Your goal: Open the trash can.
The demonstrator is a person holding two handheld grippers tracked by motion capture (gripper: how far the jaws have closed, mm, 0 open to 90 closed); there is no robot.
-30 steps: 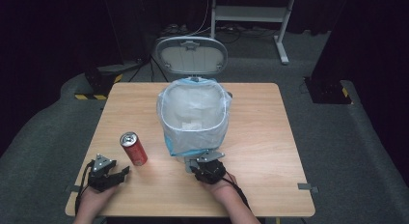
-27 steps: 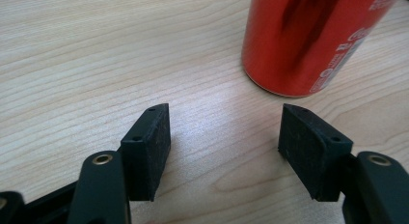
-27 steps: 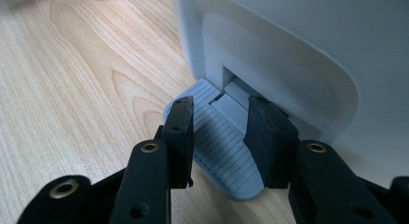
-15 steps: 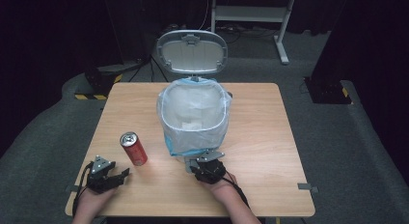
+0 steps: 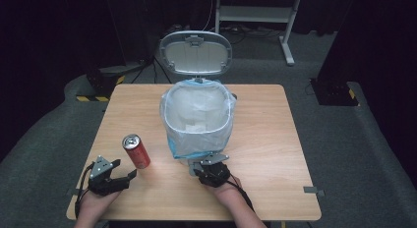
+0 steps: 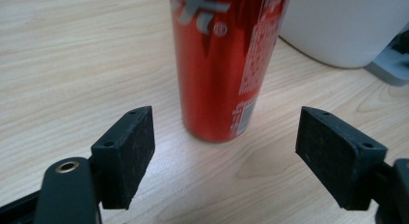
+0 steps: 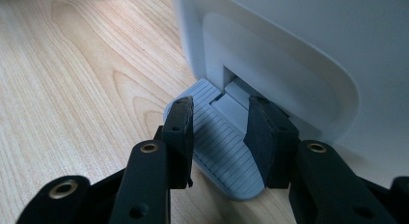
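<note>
— Where is the can (image 5: 136, 150) found?
— Upright on the table (image 5: 275, 154), beside the bin (image 5: 197, 121); the lid (image 5: 195, 52) has been raised further.
— And the grippers?
— The left gripper (image 6: 224, 156) has just been opened wide, nothing clamped; the pedal (image 7: 219, 142) is pressed by the right gripper (image 7: 221, 137), half-closed.

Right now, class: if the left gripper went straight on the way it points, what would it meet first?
The red can. It stands upright just ahead of the left gripper, roughly centred between its open jaws, which have just been widening; nothing lies between.
</note>
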